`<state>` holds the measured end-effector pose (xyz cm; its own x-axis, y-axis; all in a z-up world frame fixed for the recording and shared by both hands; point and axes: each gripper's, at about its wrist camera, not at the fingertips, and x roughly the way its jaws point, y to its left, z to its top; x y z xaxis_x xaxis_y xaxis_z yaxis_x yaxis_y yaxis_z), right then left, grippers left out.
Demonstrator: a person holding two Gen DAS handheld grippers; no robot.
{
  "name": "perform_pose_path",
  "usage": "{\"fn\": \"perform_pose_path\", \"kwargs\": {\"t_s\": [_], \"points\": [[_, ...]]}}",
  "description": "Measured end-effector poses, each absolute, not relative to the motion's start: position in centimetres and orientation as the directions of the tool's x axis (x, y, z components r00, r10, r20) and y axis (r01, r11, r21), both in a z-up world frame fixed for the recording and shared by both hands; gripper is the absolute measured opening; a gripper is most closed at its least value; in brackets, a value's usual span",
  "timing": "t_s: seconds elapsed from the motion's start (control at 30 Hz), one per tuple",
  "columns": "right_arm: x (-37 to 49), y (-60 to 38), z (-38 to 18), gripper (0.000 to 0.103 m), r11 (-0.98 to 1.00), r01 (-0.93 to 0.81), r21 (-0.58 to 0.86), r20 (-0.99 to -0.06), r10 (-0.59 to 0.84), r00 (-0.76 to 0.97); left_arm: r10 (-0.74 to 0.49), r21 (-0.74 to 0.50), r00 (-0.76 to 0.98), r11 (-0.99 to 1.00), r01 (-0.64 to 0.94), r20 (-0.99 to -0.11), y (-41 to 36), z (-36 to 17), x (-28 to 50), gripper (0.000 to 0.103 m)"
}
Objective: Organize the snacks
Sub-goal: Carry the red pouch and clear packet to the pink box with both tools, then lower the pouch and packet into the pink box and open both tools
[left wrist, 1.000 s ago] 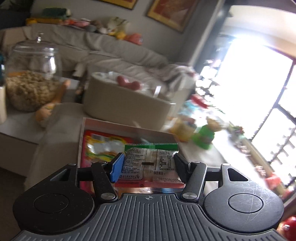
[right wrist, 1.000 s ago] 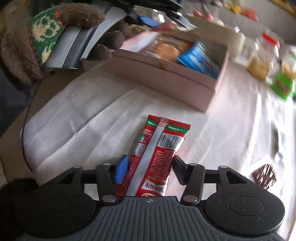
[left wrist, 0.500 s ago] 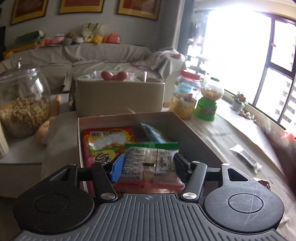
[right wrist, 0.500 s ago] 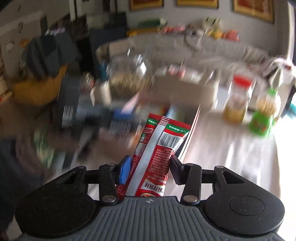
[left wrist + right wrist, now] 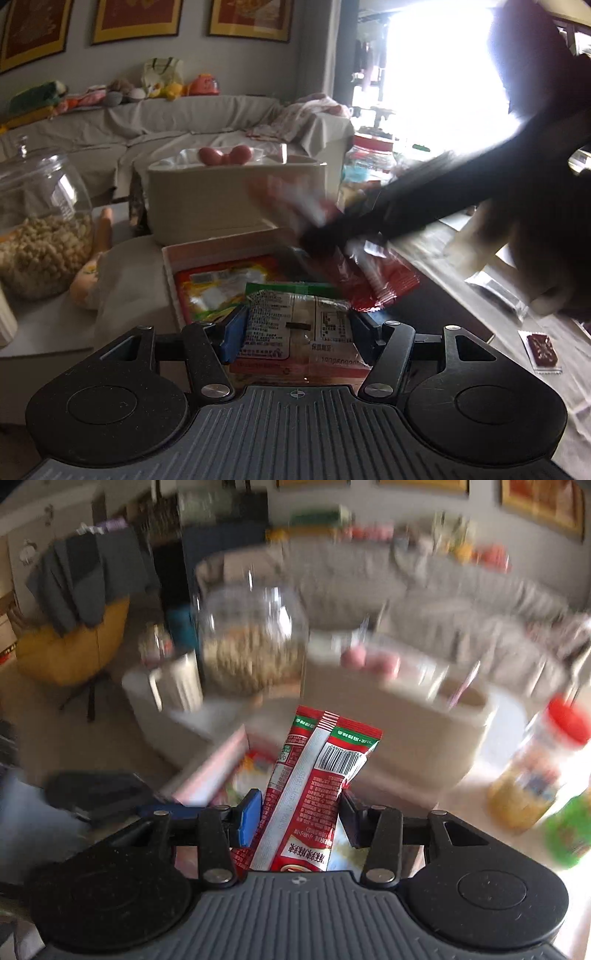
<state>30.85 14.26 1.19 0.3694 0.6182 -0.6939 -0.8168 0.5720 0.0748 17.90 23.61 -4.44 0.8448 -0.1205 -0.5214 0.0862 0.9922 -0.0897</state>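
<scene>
My left gripper [image 5: 297, 332] is shut on a snack packet with a green top edge and a printed white label [image 5: 299, 325], held over the near end of a pink cardboard box [image 5: 221, 247]. The box holds an orange-red snack bag [image 5: 221, 280]. My right gripper [image 5: 299, 819] is shut on a red snack packet with a barcode [image 5: 317, 775], held over the box's pink edge [image 5: 210, 775]. In the left wrist view the right gripper shows as a dark blurred shape [image 5: 406, 210] reaching over the box with the red packet [image 5: 369, 277].
A glass jar of puffed snacks [image 5: 40, 229] stands at the left. A beige tub [image 5: 236, 199] holding pink round things sits behind the box. A red-lidded jar [image 5: 543, 768] and a green container [image 5: 569, 834] stand at the right. Small wrapped snacks [image 5: 541, 349] lie on the tablecloth.
My right gripper has lifted the red packet off the tablecloth and swung it over the pink box. My left gripper has kept its packet and stayed over the box.
</scene>
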Motion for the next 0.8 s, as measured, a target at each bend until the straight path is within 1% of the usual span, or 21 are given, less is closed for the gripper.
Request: {"fn": "perform_pose_path", "kwargs": {"t_s": [0.1, 0.17, 0.3, 0.37, 0.43, 0.5, 0.53, 0.63, 0.7, 0.77, 0.8], "points": [[31.2, 14.6, -1.3, 0.044, 0.574, -0.816, 0.076, -0.729, 0.59, 0.347, -0.115, -0.13, 0.855, 0.99, 0.057, -0.505, 24.8, -4.2, 17.0, 0.064], [31.2, 14.4, -2.1, 0.044, 0.575, -0.815, 0.069, -0.733, 0.584, 0.35, -0.134, -0.193, 0.866, 0.98, 0.044, -0.482, 25.6, -3.9, 16.6, 0.063], [30.7, 13.5, -1.8, 0.045, 0.567, -0.82, 0.079, -0.745, 0.58, 0.33, -0.147, -0.329, 0.887, 0.944, -0.006, -0.437, 26.8, -3.1, 16.3, 0.063], [30.6, 12.7, -1.6, 0.048, 0.554, -0.823, 0.124, -0.761, 0.585, 0.279, -0.15, -0.401, 0.884, 0.915, -0.046, -0.443, 27.2, -2.8, 16.4, 0.063], [29.9, 10.9, -1.1, 0.049, 0.546, -0.82, 0.171, -0.761, 0.602, 0.242, -0.146, -0.429, 0.867, 0.899, -0.083, -0.476, 27.0, -2.7, 16.3, 0.063], [28.9, 9.1, -0.6, 0.051, 0.562, -0.806, 0.185, -0.739, 0.62, 0.263, -0.127, -0.418, 0.848, 0.901, -0.119, -0.515, 26.7, -2.5, 16.1, 0.061], [28.3, 8.0, -0.3, 0.053, 0.575, -0.799, 0.178, -0.725, 0.625, 0.289, -0.119, -0.404, 0.842, 0.906, -0.124, -0.526, 26.3, -2.5, 16.1, 0.059], [26.1, 4.5, 0.7, 0.058, 0.622, -0.773, 0.123, -0.669, 0.628, 0.398, -0.111, -0.35, 0.823, 0.93, -0.112, -0.558, 24.9, -2.9, 16.5, 0.056], [24.8, 2.3, 1.1, 0.062, 0.657, -0.749, 0.082, -0.634, 0.614, 0.47, -0.089, -0.313, 0.82, 0.943, -0.113, -0.565, 24.1, -3.3, 17.0, 0.056], [23.4, -0.2, 1.1, 0.069, 0.702, -0.712, 0.03, -0.602, 0.581, 0.548, -0.062, -0.28, 0.829, 0.953, -0.116, -0.556, 23.4, -3.6, 17.5, 0.056], [22.9, -1.5, 1.0, 0.07, 0.722, -0.692, 0.012, -0.593, 0.562, 0.576, -0.04, -0.266, 0.833, 0.955, -0.13, -0.551, 23.1, -3.7, 17.7, 0.056]]}}
